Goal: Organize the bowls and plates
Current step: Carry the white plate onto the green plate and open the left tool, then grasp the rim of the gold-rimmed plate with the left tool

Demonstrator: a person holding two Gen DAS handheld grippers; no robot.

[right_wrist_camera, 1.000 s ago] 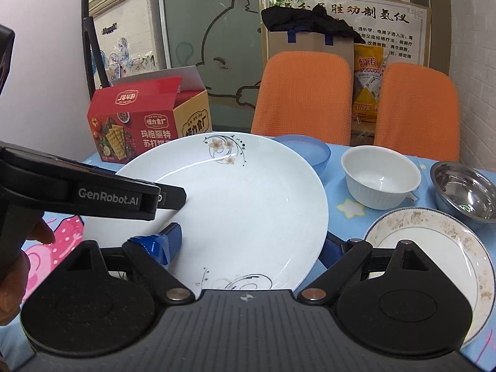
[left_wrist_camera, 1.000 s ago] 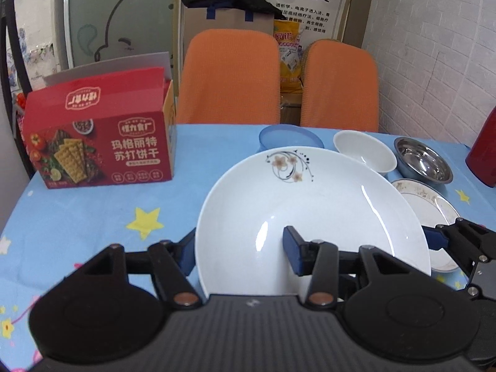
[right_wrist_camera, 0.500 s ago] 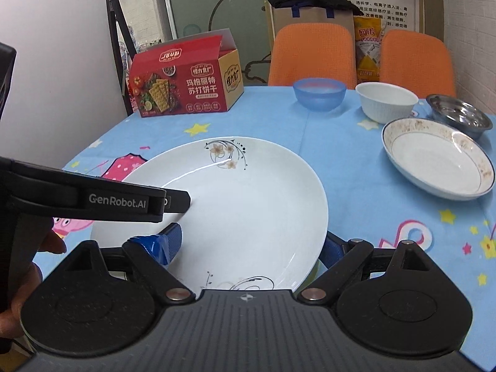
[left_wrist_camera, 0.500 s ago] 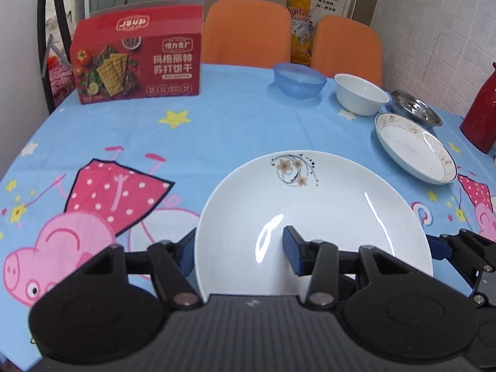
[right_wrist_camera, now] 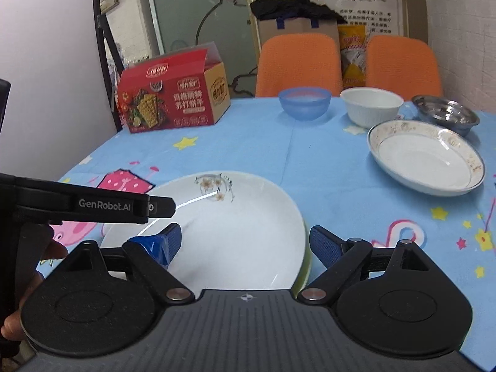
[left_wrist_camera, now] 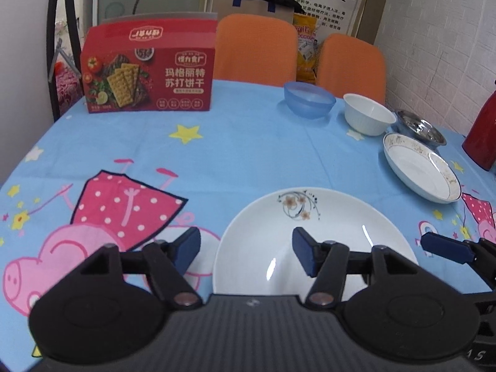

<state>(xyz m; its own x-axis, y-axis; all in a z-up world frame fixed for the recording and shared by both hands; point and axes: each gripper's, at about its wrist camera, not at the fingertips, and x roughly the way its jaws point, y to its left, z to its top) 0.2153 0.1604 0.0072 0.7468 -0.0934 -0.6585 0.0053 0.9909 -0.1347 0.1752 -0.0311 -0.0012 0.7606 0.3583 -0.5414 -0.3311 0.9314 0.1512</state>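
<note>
The table (left_wrist_camera: pixel 248 142) holds two plates (left_wrist_camera: pixel 313 235) and three bowls (left_wrist_camera: pixel 310 99).

Glossy glazed white plate (left_wrist_camera: pixel 334 232); shiny metal bowl (right_wrist_camera: pixel 448 114); translucent blue plastic bowl (right_wrist_camera: pixel 304 103); matt printed tablecloth (left_wrist_camera: pixel 248 148).

The left gripper (left_wrist_camera: pixel 246 249) has just been opening; its pads now straddle the left rim of the large white flowered plate (left_wrist_camera: pixel 334 235) at six o'clock without pressing it, the plate lying flat on the blue cartoon tablecloth (left_wrist_camera: pixel 248 148). A red cracker box (left_wrist_camera: pixel 148 74) stands at eleven o'clock. From one to three o'clock sit a blue bowl (left_wrist_camera: pixel 310 99), white bowl (left_wrist_camera: pixel 369 117), steel bowl (left_wrist_camera: pixel 421 131) and gold-rimmed plate (left_wrist_camera: pixel 421 167).
</note>
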